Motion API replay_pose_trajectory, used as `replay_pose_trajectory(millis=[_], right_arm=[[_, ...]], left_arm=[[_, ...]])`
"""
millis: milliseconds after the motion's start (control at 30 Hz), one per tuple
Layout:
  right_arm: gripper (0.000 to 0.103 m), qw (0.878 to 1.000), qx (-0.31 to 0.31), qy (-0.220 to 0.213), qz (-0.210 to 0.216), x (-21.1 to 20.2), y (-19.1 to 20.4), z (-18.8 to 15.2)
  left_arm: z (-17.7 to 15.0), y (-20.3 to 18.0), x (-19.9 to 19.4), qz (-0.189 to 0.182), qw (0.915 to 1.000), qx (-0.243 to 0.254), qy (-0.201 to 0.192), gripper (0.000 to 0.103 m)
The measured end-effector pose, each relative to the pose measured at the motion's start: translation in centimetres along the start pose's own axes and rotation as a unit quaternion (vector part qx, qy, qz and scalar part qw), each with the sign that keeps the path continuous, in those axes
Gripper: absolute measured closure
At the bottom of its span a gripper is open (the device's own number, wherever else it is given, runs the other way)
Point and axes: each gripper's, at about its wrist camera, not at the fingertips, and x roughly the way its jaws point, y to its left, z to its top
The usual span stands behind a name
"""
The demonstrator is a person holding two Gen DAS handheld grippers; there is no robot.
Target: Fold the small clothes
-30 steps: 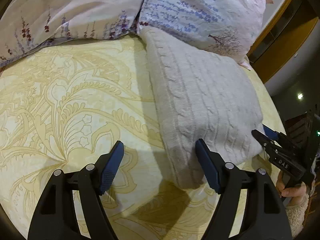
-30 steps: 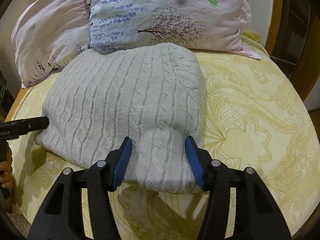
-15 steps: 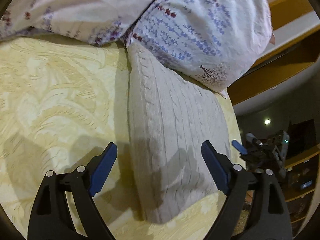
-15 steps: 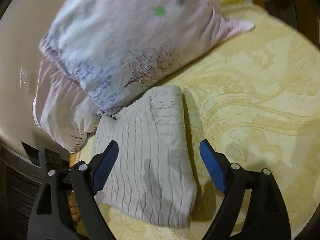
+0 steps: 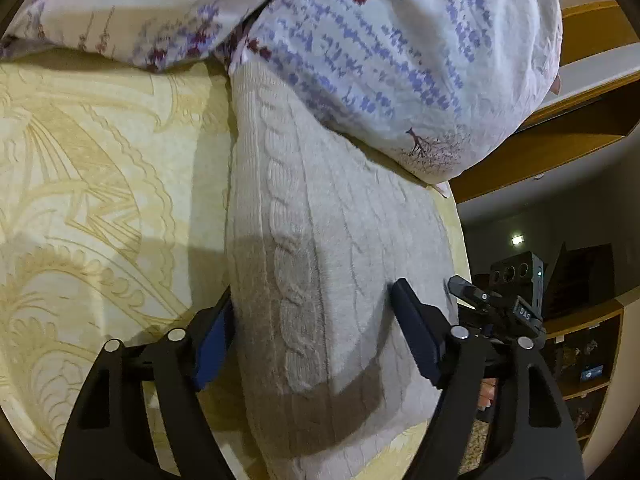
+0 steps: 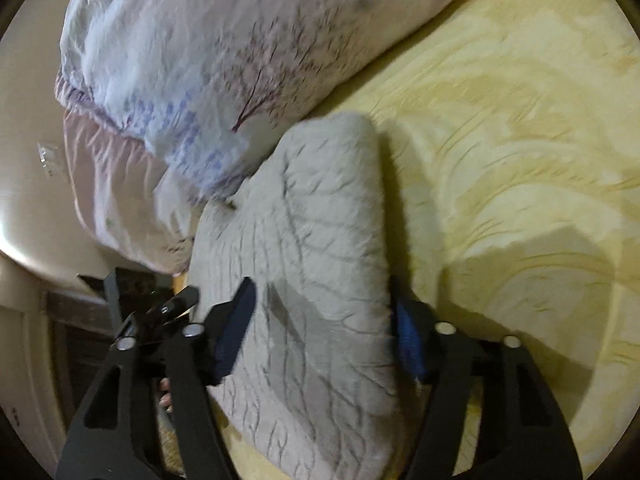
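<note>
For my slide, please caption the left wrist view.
Left gripper closing around a folded grey sweater on a yellow bedspread, beside a pillow.

A pale yellow bedspread (image 5: 92,184) with a large gold scroll-and-flower pattern covers the bed, creased in the right wrist view (image 6: 520,152). At the head of the bed lie 2 soft pillows: a white pillow printed with rows of blue sprigs, dark red marks and a small bare tree (image 5: 400,48), and beside it a pale pink pillow with faint purple flower stems (image 5: 120,12). Past the bed's edge runs an orange-brown wooden frame (image 5: 552,148), with a dim wooden shelf unit (image 5: 588,356) and a small lit lamp (image 5: 518,239) behind it. A cream wall (image 6: 28,152) carries a white switch plate (image 6: 47,157).
</note>
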Motion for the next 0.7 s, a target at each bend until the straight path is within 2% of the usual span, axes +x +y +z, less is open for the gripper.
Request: replay_pose_trajectory(millis=[167,233,300,433,567,700], right_arm=[[0.047,1.000,-0.003,0.002,0.010,0.5,0.2,0.0],[0.054,1.000,0.001,0.001,0.007,1.0,0.5,-0.2],[0.066,1.000,0.002,-0.005,0.012,1.0,0.5,-0.5],[0.071,1.000,-0.010,-0.026,0.009,0.5,1.6,-1.1],[0.074,0.998,-0.033,-0.043,0.019,-0.1,3.8,-1.7],[0.075,0.997,-0.064,-0.044,0.015,0.9,7.2,-2.8]], left_arm=[[-0.2,0.1,0.4,-0.011,0.9998,-0.011,-0.013,0.033],[-0.4,0.2,0.3,-0.013,0.9996,-0.016,-0.018,0.040],[-0.7,-0.1,0.2,-0.013,0.9994,-0.013,-0.028,0.048],[-0.9,-0.3,-0.9,-0.027,0.9990,-0.004,-0.035,0.061],[-0.9,-0.5,-2.0,-0.055,0.9978,0.002,-0.038,0.063],[-1.4,-0.2,-4.6,-0.050,0.9975,0.011,-0.050,0.063]])
